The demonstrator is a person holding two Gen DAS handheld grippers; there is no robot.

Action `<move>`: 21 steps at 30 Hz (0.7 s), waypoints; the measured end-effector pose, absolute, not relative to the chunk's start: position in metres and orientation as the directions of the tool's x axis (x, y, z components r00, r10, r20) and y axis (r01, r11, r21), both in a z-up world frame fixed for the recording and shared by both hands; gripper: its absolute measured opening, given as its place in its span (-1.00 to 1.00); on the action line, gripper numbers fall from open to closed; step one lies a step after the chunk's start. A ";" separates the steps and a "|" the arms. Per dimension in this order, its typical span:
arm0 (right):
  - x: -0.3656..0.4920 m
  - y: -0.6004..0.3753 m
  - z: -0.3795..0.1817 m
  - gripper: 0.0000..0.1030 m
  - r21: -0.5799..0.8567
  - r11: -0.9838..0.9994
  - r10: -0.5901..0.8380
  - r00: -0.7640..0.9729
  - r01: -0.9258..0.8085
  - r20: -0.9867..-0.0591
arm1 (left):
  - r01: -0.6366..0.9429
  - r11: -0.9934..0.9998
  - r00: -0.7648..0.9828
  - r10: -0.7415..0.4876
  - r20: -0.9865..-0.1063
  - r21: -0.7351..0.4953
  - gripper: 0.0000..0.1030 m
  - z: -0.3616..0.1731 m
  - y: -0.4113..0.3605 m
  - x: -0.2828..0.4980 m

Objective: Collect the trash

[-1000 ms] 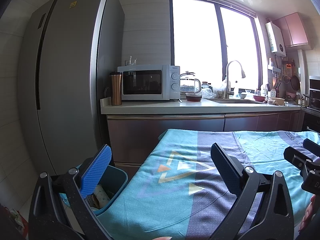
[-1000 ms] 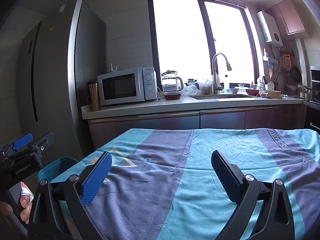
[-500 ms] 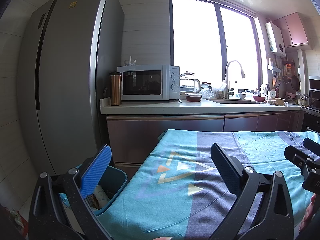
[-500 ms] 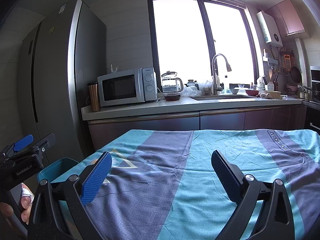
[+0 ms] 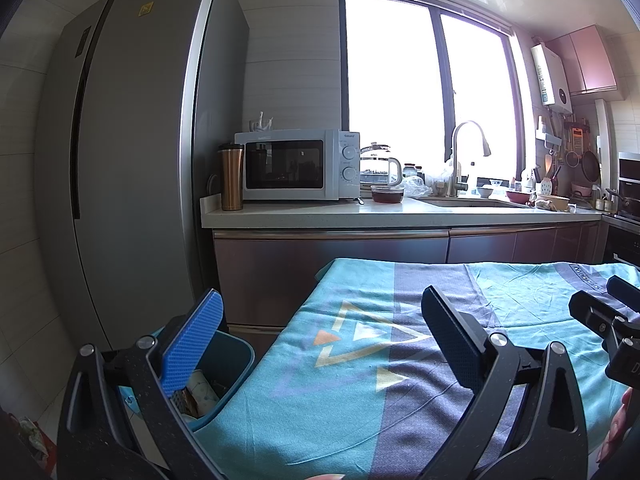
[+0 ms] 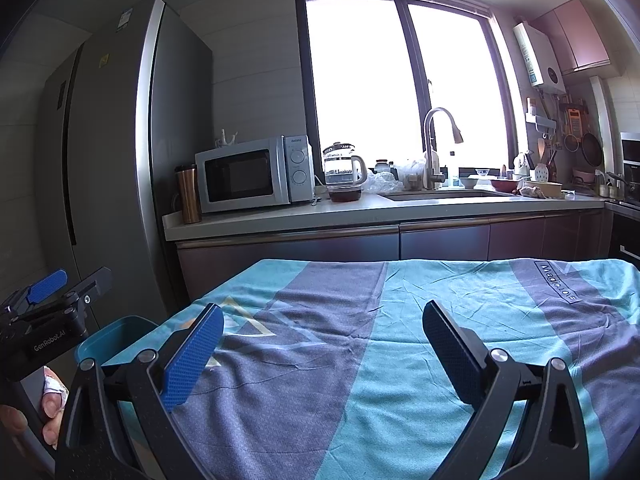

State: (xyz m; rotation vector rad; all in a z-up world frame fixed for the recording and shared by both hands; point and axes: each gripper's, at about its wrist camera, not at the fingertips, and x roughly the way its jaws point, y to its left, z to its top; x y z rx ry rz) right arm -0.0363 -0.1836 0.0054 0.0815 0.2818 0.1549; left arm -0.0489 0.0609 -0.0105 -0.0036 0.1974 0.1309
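A teal bin (image 5: 230,364) stands on the floor at the table's left end, with paper and wrappers inside (image 5: 200,390). Its rim (image 6: 116,334) shows at the lower left of the right wrist view. My left gripper (image 5: 320,340) is open, hovering above the left end of the table and the bin, nothing between its fingers. My right gripper (image 6: 320,344) is open too, above the middle of the teal and purple tablecloth (image 6: 400,340). No loose trash shows on the cloth. Each gripper appears at the edge of the other's view.
A tall grey fridge (image 5: 132,160) stands left of the bin. The counter (image 5: 400,214) behind the table carries a microwave (image 5: 296,164), a copper tumbler (image 5: 231,176), a kettle, a sink with tap (image 5: 464,152) and dishes. A hand (image 6: 44,404) holds the left gripper's handle.
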 end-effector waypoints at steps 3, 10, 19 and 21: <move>-0.036 -0.184 0.005 0.87 0.102 0.985 0.164 0.949 -0.141 -0.270 | -0.131 0.991 0.972 0.131 -0.196 0.010 0.90 -0.011 0.061 -0.048; -0.037 -0.183 0.005 0.87 0.102 0.985 0.163 0.948 -0.140 -0.273 | -0.132 0.991 0.971 0.131 -0.200 0.008 0.90 -0.012 0.059 -0.045; -0.037 -0.184 0.005 0.87 0.103 0.985 0.164 0.948 -0.141 -0.274 | -0.131 0.991 0.971 0.130 -0.201 0.007 0.90 -0.013 0.058 -0.045; -0.037 -0.184 0.005 0.87 0.103 0.985 0.164 0.947 -0.141 -0.275 | -0.131 0.991 0.971 0.130 -0.202 0.007 0.90 -0.013 0.058 -0.045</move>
